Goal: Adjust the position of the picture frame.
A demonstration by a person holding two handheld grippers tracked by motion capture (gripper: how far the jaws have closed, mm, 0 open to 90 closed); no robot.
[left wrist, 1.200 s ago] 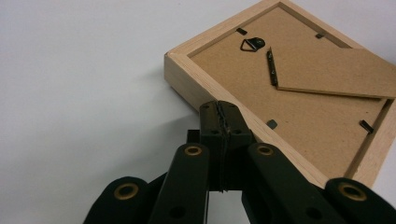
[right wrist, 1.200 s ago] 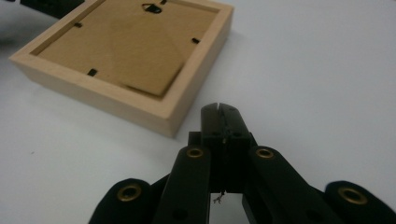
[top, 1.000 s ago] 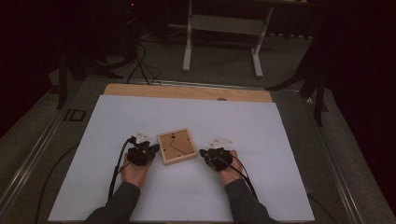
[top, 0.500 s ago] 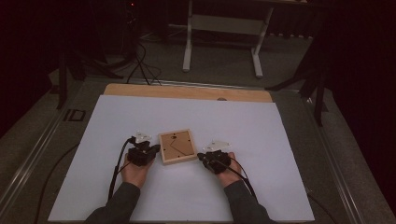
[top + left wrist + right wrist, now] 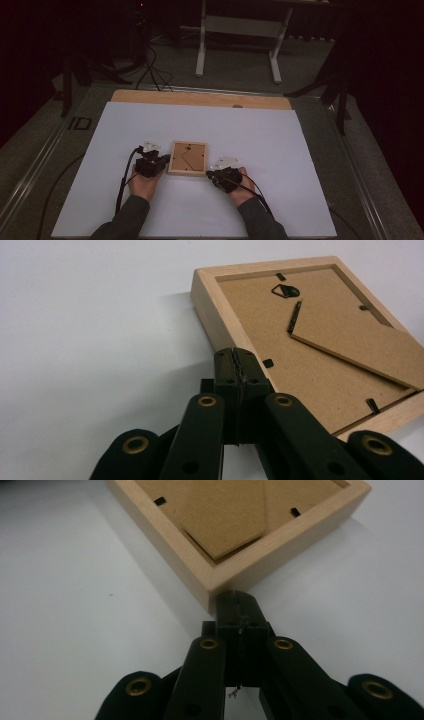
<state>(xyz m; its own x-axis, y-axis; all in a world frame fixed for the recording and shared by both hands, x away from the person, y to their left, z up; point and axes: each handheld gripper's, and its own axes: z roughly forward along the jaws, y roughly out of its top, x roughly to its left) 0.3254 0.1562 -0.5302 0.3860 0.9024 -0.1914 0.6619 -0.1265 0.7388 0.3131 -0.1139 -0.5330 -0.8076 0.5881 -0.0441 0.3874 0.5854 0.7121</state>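
Observation:
A small wooden picture frame lies face down on the white table sheet, its brown backing board and folded stand facing up. My left gripper is shut, its tips against the frame's left side rail in the left gripper view. My right gripper is shut too, with its tips at the frame's near right corner. Nothing sits between either pair of jaws. The backing board carries a black hanger and small black tabs.
The white sheet covers a wooden tabletop whose bare strip shows at the far edge. Cables trail from both grippers toward the near edge. Beyond the table stand a white stand and dark tripod legs on the floor.
My right gripper has slid a little toward the near edge, from beside the frame's right side to its near right corner. The left gripper and the frame have stayed put.

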